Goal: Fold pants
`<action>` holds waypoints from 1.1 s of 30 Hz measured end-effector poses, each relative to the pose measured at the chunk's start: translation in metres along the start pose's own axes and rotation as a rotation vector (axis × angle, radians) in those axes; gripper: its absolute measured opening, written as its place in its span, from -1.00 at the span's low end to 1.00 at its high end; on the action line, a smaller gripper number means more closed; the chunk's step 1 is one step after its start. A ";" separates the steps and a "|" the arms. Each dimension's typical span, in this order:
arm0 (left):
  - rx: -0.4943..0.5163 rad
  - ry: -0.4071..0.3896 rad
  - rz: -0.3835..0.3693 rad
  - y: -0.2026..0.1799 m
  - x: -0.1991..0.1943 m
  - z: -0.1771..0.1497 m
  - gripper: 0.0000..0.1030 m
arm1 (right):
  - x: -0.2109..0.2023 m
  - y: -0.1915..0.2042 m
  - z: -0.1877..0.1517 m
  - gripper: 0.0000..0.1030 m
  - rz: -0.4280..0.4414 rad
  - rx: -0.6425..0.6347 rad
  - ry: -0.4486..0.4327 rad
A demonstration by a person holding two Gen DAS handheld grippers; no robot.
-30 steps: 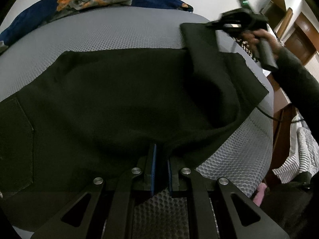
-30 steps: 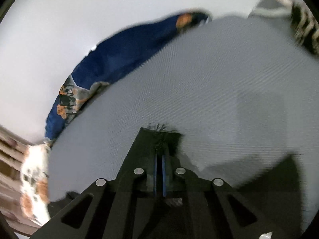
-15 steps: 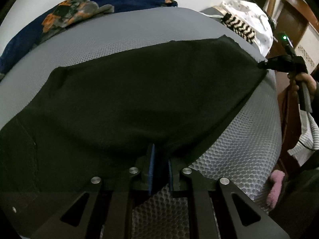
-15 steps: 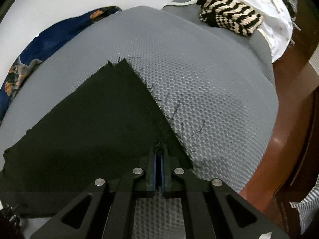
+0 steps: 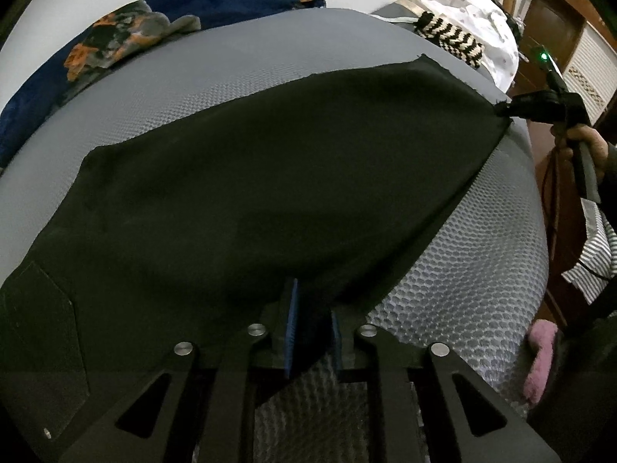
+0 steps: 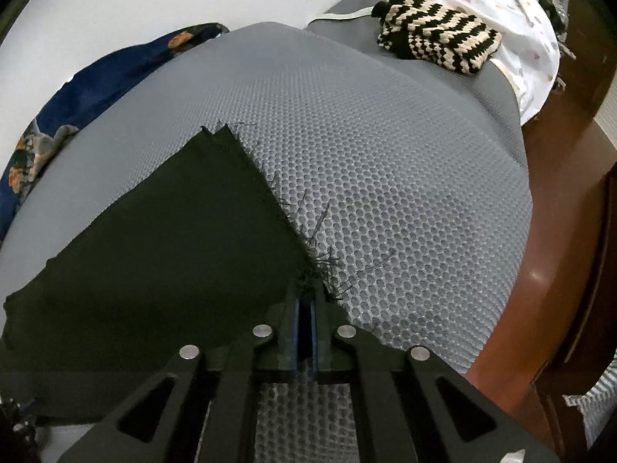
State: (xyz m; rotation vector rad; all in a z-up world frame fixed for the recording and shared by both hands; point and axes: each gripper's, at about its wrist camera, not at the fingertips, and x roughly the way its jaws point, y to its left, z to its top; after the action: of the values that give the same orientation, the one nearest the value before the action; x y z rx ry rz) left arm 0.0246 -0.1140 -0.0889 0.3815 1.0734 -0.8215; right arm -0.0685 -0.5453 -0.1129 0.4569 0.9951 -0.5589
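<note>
Black pants point(image 5: 270, 177) lie spread flat across a grey mesh mattress point(image 5: 474, 270), with a back pocket at the lower left. My left gripper point(image 5: 310, 308) is shut on the near edge of the pants at the crotch side. My right gripper point(image 6: 305, 301) is shut on the frayed hem corner of the pants point(image 6: 173, 239); it also shows in the left wrist view point(image 5: 505, 110), pulling the leg taut at the far right of the bed.
A blue and orange patterned blanket point(image 5: 127, 42) lies along the far edge by the white wall. A black-and-cream striped knit point(image 6: 435, 38) and a white cloth point(image 6: 516, 19) lie at the bed's far right end. Brown wooden furniture point(image 6: 559, 250) stands to the right. A pink item point(image 5: 540, 359) lies by the bed.
The right gripper has carried the folded-over leg end out to the right, so the pants now lie stretched flat. The left gripper has kept its grip and barely moved.
</note>
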 end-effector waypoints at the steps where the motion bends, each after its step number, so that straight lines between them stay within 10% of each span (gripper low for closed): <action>1: -0.001 0.006 -0.007 0.000 -0.001 0.000 -0.59 | -0.001 -0.003 0.000 -0.81 0.006 0.006 0.007; 8: -0.063 -0.033 -0.134 0.013 -0.038 -0.002 -0.17 | -0.022 -0.028 0.032 -0.53 0.044 0.040 -0.023; 17: -0.397 -0.165 -0.024 0.071 -0.041 0.018 -0.06 | 0.020 0.034 0.110 -0.53 0.401 -0.124 0.097; 33: -0.533 -0.138 0.063 0.090 -0.030 0.020 -0.06 | 0.085 0.057 0.146 -0.60 0.384 -0.228 0.201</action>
State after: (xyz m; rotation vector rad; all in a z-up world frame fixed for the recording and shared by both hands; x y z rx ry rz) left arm 0.0979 -0.0565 -0.0629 -0.0899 1.0982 -0.4708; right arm 0.0987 -0.6077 -0.1122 0.4912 1.1133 -0.0538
